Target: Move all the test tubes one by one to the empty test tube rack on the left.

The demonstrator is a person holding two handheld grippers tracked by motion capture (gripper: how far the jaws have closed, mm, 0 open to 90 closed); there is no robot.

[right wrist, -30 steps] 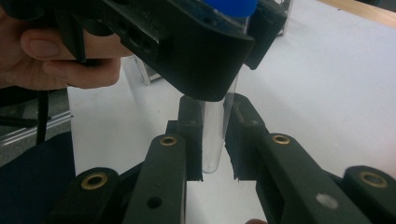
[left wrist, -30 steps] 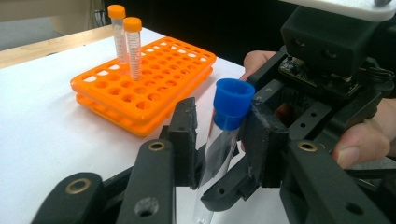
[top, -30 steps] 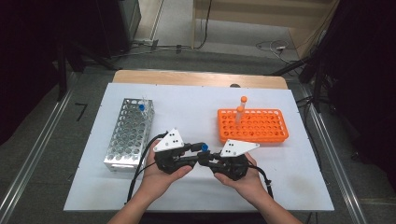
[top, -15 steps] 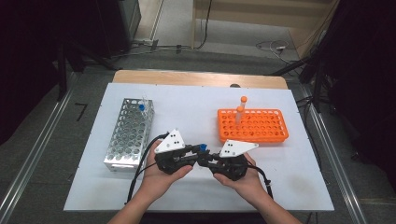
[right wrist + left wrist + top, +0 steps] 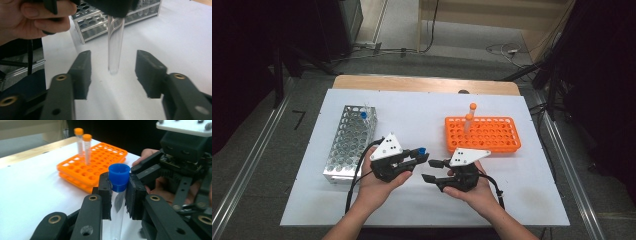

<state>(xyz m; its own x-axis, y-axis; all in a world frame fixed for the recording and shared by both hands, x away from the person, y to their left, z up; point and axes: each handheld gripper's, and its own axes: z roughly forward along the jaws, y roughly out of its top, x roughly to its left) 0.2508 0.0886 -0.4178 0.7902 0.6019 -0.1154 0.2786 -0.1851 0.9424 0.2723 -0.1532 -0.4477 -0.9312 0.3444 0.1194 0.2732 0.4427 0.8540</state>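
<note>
Clear plastic, blue-capped, the tube (image 5: 117, 202) sits pinched just under its cap in my left gripper (image 5: 416, 155), held above the white table (image 5: 422, 200) between the metal rack (image 5: 348, 142) and the orange rack (image 5: 482, 135). My right gripper (image 5: 432, 170) has just been opening; its jaws stand apart on either side of the tube's lower end, not touching it

Bright even light, soft blur, dark surroundings
</note>
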